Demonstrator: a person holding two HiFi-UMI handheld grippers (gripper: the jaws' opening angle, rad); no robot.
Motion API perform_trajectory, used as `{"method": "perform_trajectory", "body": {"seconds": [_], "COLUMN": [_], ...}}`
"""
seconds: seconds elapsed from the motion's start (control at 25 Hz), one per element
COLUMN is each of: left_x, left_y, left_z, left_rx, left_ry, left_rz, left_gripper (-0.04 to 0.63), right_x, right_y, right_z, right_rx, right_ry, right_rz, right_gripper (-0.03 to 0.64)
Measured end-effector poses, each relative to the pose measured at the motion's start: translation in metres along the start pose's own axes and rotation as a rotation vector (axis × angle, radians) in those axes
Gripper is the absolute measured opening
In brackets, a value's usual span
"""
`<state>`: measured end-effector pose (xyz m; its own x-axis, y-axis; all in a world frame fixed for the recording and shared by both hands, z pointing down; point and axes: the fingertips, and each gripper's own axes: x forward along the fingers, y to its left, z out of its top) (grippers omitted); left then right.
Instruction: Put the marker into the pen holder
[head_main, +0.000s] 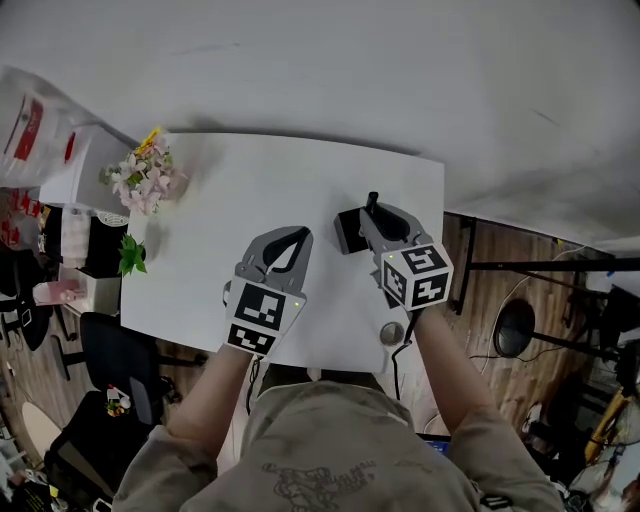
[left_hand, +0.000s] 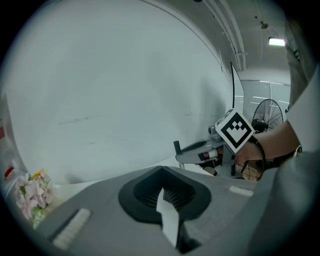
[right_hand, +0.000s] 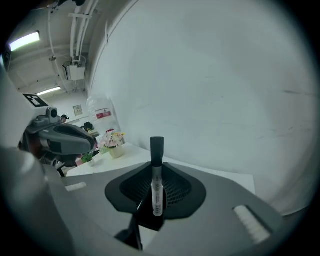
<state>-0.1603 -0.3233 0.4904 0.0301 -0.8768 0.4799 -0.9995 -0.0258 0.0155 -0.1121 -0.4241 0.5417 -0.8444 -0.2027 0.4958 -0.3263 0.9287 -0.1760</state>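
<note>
A marker (right_hand: 157, 190) with a white barrel and a black cap stands upright between the jaws of my right gripper (right_hand: 157, 167), which is shut on it. In the head view the marker's cap (head_main: 372, 200) sticks out past the right gripper (head_main: 373, 213), just above a black pen holder (head_main: 347, 231) on the white table (head_main: 240, 190). The gripper partly hides the holder. My left gripper (head_main: 299, 234) hovers over the table to the left, its jaws closed tip to tip with nothing in them. From the left gripper (left_hand: 161, 170), the right gripper (left_hand: 200, 150) and the marker's cap (left_hand: 176, 146) show at right.
A vase of pink flowers (head_main: 146, 178) and a small green plant (head_main: 130, 254) stand at the table's left edge. A small round object (head_main: 392, 333) lies near the front edge. A black chair (head_main: 120, 355) is at lower left, a fan stand (head_main: 514, 327) on the floor at right.
</note>
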Motion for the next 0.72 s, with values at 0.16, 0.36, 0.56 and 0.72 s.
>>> {"method": "perform_trajectory", "body": {"seconds": [0.16, 0.36, 0.56, 0.72], "left_x": [0.004, 0.005, 0.009, 0.008], "left_y": [0.001, 0.004, 0.0, -0.003], "left_z": [-0.021, -0.043, -0.053, -0.053], "left_rx": [-0.029, -0.055, -0.064, -0.06], "left_ry": [0.033, 0.065, 0.078, 0.079], "left_rz": [-0.009, -0.015, -0.033, -0.039], "left_gripper": [0.002, 0.002, 0.002, 0.002], "right_x": [0.014, 0.022, 0.024, 0.021], "right_y": [-0.003, -0.003, -0.002, 0.0], "right_z": [-0.033, -0.06, -0.081, -0.091], "right_rx": [-0.011, -0.044, -0.094, -0.11], "right_ry": [0.089, 0.181, 0.288, 0.339], "right_rz": [-0.015, -0.04, -0.046, -0.042], "right_gripper": [0.094, 0.095, 0.098, 0.117]}}
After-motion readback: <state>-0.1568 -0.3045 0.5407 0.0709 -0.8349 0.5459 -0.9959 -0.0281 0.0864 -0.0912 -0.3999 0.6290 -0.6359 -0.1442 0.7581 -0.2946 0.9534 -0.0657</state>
